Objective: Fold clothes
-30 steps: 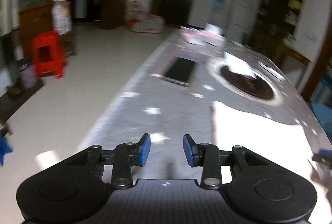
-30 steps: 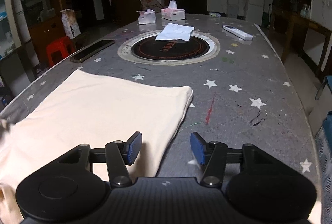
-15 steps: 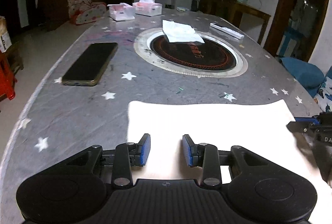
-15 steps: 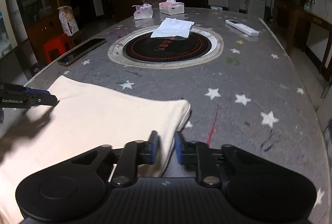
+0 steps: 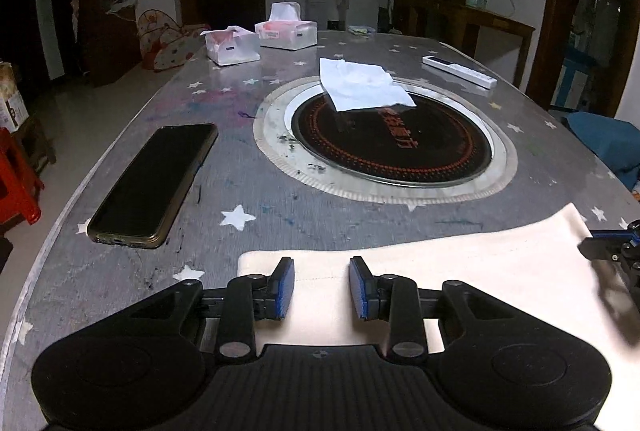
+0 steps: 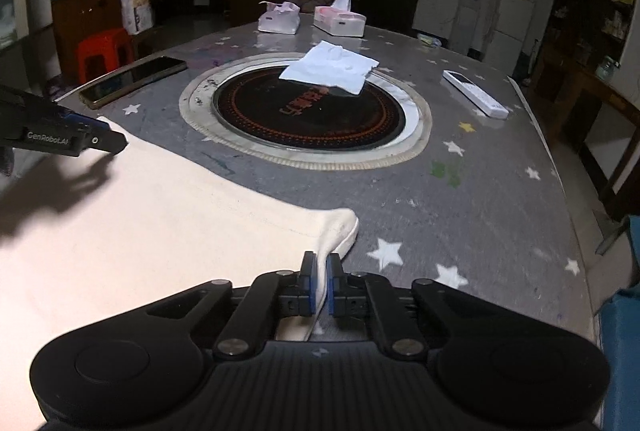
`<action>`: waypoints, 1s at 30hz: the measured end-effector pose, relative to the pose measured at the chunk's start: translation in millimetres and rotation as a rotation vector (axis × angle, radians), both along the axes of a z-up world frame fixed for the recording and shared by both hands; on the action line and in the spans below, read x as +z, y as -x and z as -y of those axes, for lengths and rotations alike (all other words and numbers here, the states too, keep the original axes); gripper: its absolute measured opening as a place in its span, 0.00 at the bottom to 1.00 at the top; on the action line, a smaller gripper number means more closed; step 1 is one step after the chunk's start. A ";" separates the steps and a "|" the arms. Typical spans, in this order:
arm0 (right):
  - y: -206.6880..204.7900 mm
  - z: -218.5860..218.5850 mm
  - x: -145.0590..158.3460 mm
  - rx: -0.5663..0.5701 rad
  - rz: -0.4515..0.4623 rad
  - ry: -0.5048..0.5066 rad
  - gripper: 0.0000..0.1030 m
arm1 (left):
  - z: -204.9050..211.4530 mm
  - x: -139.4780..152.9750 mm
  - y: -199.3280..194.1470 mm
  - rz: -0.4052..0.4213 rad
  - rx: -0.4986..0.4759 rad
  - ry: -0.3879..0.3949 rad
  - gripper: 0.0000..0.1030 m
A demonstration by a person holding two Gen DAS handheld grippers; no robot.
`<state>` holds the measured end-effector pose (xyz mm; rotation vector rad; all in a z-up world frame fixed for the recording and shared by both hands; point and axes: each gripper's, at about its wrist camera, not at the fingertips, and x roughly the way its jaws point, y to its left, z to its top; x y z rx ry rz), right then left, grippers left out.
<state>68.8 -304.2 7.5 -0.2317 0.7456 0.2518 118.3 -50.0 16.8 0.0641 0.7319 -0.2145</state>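
Note:
A cream garment (image 5: pixel 460 271) lies flat on the near part of a grey star-patterned table (image 5: pixel 280 215). My left gripper (image 5: pixel 322 287) hovers open over the garment's far left corner, with the cloth edge showing between its blue pads. In the right wrist view the same garment (image 6: pixel 160 231) fills the lower left. My right gripper (image 6: pixel 319 283) is shut on its right edge, just behind the rounded far corner, with a thin fold of cloth between the pads. The left gripper's tip (image 6: pixel 100 141) shows at the far left corner.
A dark phone (image 5: pixel 156 183) lies left of the garment near the table edge. Beyond it is a round black cooktop (image 5: pixel 392 151) with a white tissue (image 5: pixel 360 87) on it. Tissue packs (image 5: pixel 286 29) and a white remote (image 5: pixel 460 71) lie farther back. A red stool (image 6: pixel 104 51) stands left of the table.
The left gripper swung from the table's left side to over the garment's far left corner. The right gripper's jaws closed on the garment's right edge.

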 end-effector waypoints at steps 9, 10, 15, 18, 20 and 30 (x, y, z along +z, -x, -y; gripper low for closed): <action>73.5 -8.8 23.4 0.149 -0.027 -0.085 0.25 | 6.2 13.4 81.9 0.008 -0.172 0.074 0.32; 90.3 -14.4 24.5 0.186 -0.030 -0.093 0.27 | 7.5 14.6 96.6 0.011 -0.198 0.088 0.32; 153.5 -35.3 24.2 0.290 -0.047 -0.108 0.32 | 15.2 16.6 163.1 0.030 -0.296 0.116 0.32; 184.4 -40.6 19.4 0.311 -0.039 -0.085 0.33 | 18.7 16.8 195.6 0.052 -0.341 0.124 0.32; 204.4 -43.2 15.6 0.319 -0.032 -0.066 0.34 | 21.5 14.5 213.9 0.063 -0.360 0.117 0.32; 254.3 -10.2 22.2 0.210 0.015 -0.122 0.36 | 25.9 1.1 241.0 0.053 -0.378 0.085 0.33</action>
